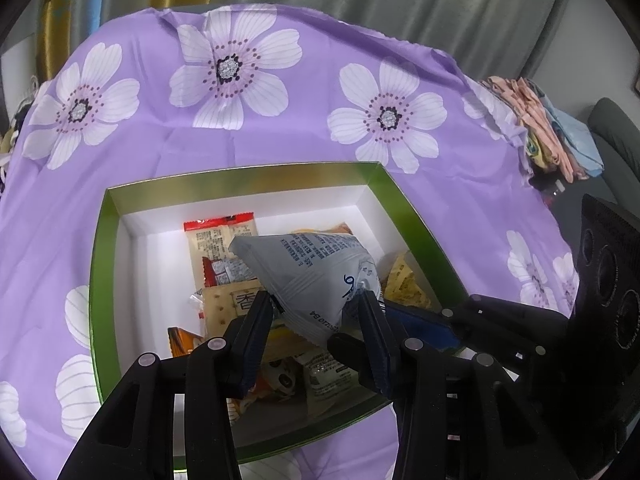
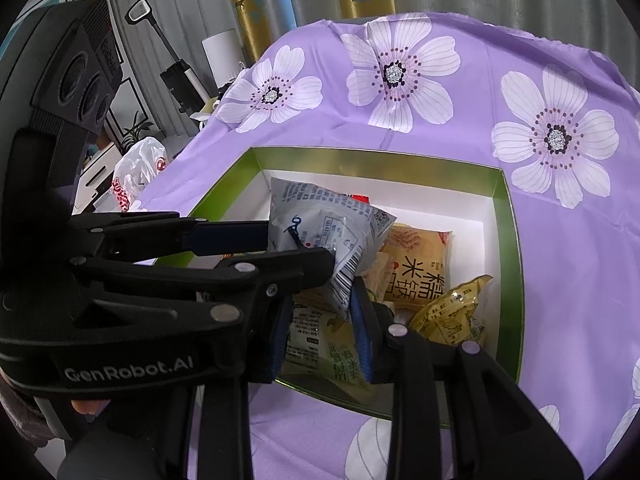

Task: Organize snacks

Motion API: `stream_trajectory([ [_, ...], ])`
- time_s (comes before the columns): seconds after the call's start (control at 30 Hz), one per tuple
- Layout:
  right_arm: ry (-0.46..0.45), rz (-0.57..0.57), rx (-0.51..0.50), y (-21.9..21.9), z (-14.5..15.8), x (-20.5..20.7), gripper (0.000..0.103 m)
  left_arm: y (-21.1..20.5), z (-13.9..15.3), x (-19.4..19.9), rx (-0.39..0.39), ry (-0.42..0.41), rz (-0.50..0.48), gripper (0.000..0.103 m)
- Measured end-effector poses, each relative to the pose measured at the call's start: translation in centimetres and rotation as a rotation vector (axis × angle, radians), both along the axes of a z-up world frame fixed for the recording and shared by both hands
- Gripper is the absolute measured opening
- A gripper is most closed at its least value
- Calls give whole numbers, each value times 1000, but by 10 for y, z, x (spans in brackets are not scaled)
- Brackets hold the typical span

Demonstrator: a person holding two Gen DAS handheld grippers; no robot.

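Observation:
A green box (image 1: 103,264) with a white inside sits on the purple flowered cloth and holds several snack packets. My left gripper (image 1: 316,306) is shut on a grey snack packet (image 1: 316,272) and holds it above the packets in the box. In the right wrist view the same grey packet (image 2: 320,228) hangs in the left gripper (image 2: 304,248) over the box (image 2: 508,276). My right gripper (image 2: 320,332) is open and empty, low over the near part of the box, above a pale green packet (image 2: 316,344). It also shows at the right of the left wrist view (image 1: 448,320).
An orange rice-cake packet (image 2: 420,264) and yellow packets (image 2: 452,312) lie at the box's right side. A red and beige packet (image 1: 216,240) lies at the back. Folded cloths (image 1: 536,120) lie past the table's right edge. A plastic bag (image 2: 136,172) sits left.

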State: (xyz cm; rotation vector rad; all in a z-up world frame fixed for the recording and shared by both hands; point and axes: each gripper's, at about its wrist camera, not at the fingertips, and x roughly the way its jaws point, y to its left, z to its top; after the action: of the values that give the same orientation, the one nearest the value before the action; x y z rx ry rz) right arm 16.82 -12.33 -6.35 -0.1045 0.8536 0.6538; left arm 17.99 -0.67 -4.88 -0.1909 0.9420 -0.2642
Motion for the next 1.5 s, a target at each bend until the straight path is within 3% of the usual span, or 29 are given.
stream_trajectory([
  [0.97, 30, -8, -16, 4, -1, 1, 37, -1, -1, 1, 36, 30, 34, 45],
  [1.1, 21, -22, -18, 1, 2, 0, 49, 1, 0, 0, 52, 31, 52, 67],
  [1.27, 9, -35, -26, 0, 4, -1, 55, 2, 3, -2, 64, 30, 62, 73],
  [1.4, 0, -59, -36, -1, 4, -1, 68, 3, 4, -4, 84, 23, 70, 80],
  [1.5, 0, -64, -38, -2, 5, -1, 69, 3, 5, -5, 93, 22, 72, 82],
])
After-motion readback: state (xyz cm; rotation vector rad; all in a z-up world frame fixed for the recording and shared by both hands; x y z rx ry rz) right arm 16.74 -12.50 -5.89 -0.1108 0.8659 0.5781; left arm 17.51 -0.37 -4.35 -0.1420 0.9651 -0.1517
